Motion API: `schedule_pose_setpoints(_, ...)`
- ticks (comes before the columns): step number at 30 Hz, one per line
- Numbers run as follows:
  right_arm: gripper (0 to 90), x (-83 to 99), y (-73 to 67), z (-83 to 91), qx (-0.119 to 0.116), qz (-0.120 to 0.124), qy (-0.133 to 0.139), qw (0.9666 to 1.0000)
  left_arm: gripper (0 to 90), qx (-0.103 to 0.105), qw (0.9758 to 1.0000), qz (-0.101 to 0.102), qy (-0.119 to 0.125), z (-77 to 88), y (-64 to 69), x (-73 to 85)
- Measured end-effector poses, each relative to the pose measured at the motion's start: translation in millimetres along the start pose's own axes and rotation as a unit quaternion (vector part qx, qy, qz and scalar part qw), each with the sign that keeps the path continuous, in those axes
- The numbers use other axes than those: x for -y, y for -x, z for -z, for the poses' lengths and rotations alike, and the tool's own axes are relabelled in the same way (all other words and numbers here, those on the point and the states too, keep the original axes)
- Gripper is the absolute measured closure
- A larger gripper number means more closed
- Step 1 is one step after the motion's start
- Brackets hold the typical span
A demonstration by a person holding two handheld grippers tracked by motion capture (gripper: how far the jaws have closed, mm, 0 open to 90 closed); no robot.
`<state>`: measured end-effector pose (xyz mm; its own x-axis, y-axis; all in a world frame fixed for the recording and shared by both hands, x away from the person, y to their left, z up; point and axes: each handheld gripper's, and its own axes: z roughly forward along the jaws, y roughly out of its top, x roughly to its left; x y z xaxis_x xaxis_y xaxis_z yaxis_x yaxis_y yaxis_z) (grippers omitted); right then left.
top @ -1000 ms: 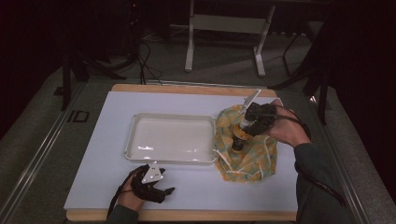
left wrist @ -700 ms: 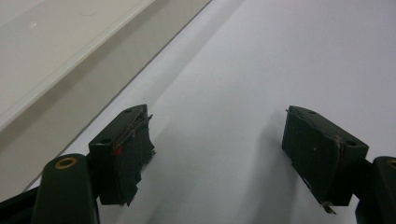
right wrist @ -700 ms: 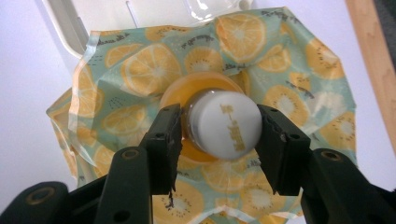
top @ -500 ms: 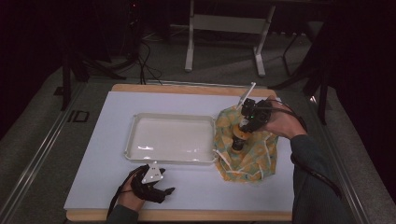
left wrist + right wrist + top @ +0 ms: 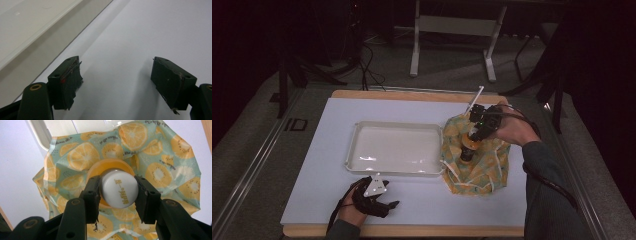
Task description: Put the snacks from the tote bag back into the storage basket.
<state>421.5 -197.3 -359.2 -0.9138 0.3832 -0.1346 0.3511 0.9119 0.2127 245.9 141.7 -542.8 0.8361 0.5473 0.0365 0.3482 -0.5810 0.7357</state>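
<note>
An orange bottle [image 5: 468,148] with a white cap [image 5: 120,191] stands upright in a fruit-print cloth bag [image 5: 484,170] at the right of the table. My right gripper [image 5: 473,136] comes down on it from above. Its jaws have just been closing, and in the right gripper view the pads [image 5: 94,192] press on both sides of the cap. My left gripper [image 5: 389,206] rests low on the white table cover near the front edge. It is open with nothing between its fingers [image 5: 67,75].
A shallow white tray [image 5: 397,173] lies in the middle, its right end touching the bag [image 5: 155,170]. Its rim [image 5: 37,27] runs just beyond my left gripper [image 5: 116,67]. White drawstrings [image 5: 457,175] trail from the bag. The wooden table edge [image 5: 412,231] is at the front.
My right gripper has shifted slightly left and down over the bag, onto the bottle's cap. The left hand has stayed where it was.
</note>
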Motion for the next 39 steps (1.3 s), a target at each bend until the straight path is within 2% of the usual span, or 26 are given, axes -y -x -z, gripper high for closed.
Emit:
schedule_pose_setpoints(5,58.5,-2.8,-1.8,0.7,0.005,-0.008,-0.012,0.9999,24.1,0.0,1.0,-0.001,0.0,0.1,0.2,0.0)
schedule_pose_setpoints(16,58.7,-0.7,-3.1,3.3,0.007,-0.008,-0.006,0.9999,24.1,0.0,1.0,0.0,0.0,0.1,0.2,0.0)
schedule_pose_setpoints(26,58.7,-0.8,-5.3,13.1,0.016,0.002,-0.01,0.9998,24.1,-0.001,1.0,-0.001,0.0,0.0,0.3,0.0)
schedule_pose_setpoints(39,58.7,-0.9,-5.5,25.8,0.025,-0.001,-0.01,0.9996,24.0,0.0,1.0,-0.001,0.0,0.1,0.0,0.0)
